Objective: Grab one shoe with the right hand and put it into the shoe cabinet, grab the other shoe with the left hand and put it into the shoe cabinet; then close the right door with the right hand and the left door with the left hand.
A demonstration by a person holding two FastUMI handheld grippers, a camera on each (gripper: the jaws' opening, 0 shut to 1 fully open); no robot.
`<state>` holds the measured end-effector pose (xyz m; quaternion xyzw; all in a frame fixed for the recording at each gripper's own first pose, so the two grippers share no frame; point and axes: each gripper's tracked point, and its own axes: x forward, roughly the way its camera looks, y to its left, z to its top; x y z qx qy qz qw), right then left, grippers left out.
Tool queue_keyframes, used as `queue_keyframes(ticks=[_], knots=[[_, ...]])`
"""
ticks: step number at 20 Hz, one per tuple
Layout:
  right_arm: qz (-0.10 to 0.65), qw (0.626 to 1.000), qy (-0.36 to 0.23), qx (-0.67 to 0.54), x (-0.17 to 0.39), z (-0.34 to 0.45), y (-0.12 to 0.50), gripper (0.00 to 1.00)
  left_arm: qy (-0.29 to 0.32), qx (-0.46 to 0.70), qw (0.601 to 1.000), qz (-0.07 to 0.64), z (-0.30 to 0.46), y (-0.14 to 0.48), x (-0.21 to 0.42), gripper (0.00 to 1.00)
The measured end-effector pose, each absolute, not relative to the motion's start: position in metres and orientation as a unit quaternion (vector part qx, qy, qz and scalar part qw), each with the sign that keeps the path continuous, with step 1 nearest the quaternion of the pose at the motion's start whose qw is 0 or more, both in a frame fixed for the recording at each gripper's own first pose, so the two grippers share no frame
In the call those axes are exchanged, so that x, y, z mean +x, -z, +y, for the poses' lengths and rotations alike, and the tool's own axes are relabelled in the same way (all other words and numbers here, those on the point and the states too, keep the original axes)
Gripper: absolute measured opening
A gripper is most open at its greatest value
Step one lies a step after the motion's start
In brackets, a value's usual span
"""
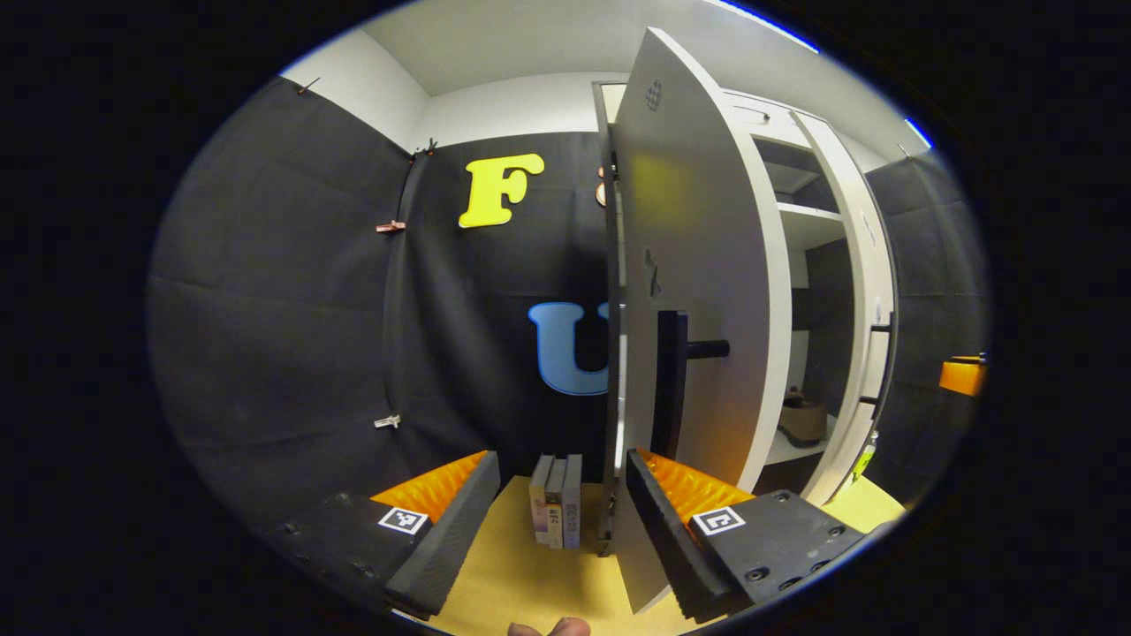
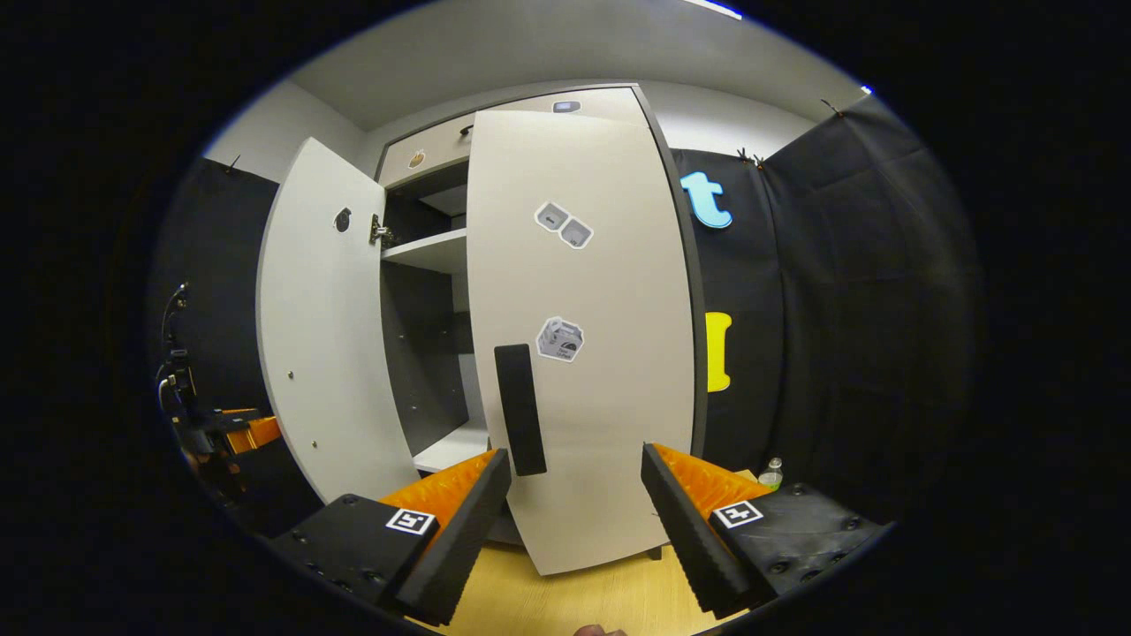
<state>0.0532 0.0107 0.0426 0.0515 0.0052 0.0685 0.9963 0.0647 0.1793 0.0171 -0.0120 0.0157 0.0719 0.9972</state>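
Observation:
The white shoe cabinet (image 1: 795,212) stands with both doors ajar. In the left gripper view its left door (image 1: 698,291) is seen nearly edge-on, its black handle (image 1: 669,380) just beyond my open left gripper (image 1: 561,468). One brown shoe (image 1: 802,417) rests on a lower shelf inside. In the right gripper view the right door (image 2: 610,353) is swung partway in, and its black handle (image 2: 519,409) sits just above my open right gripper (image 2: 574,459). The left door (image 2: 327,344) stands wide open, with the left gripper (image 2: 239,431) beyond it at the far left.
A few books (image 1: 555,499) stand upright on the wooden floor (image 1: 530,574) beside the left door's edge. A small bottle (image 2: 771,474) sits by the cabinet's right side. Black cloth walls close in on both sides. The right gripper (image 1: 961,375) shows past the right door (image 1: 870,300).

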Motion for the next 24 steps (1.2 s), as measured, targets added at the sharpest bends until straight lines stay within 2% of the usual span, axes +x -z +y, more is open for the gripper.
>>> queue_keyframes(ticks=[5,7,9,10,11,13,19,24], knots=[[0.003,0.996,-0.078,0.039,0.043,0.018,-0.045,0.98,-0.033,-0.021,0.999,0.011,0.128,-0.022,0.075,0.93],[0.006,0.996,-0.078,0.038,0.04,0.018,-0.044,0.98,-0.014,-0.008,1.0,0.001,0.105,-0.026,0.081,0.89],[0.011,0.996,-0.078,0.039,0.039,0.019,-0.043,0.98,0.006,0.008,1.0,-0.002,0.08,-0.024,0.087,0.9],[0.012,0.996,-0.078,0.038,0.039,0.019,-0.043,0.98,0.012,0.015,1.0,0.0,0.07,-0.023,0.089,0.94],[0.013,0.996,-0.078,0.038,0.038,0.02,-0.043,0.98,0.016,0.021,1.0,0.002,0.06,-0.021,0.09,0.91],[0.013,0.996,-0.078,0.038,0.034,0.02,-0.044,0.98,0.024,0.018,1.0,0.006,0.042,-0.02,0.089,0.94],[0.001,0.996,-0.073,0.043,0.029,0.017,-0.049,0.98,0.037,-0.033,0.999,0.018,0.014,-0.023,0.075,0.94],[0.002,0.996,-0.073,0.042,0.029,0.018,-0.05,0.98,0.037,-0.032,0.999,0.019,0.008,-0.027,0.055,0.94]])
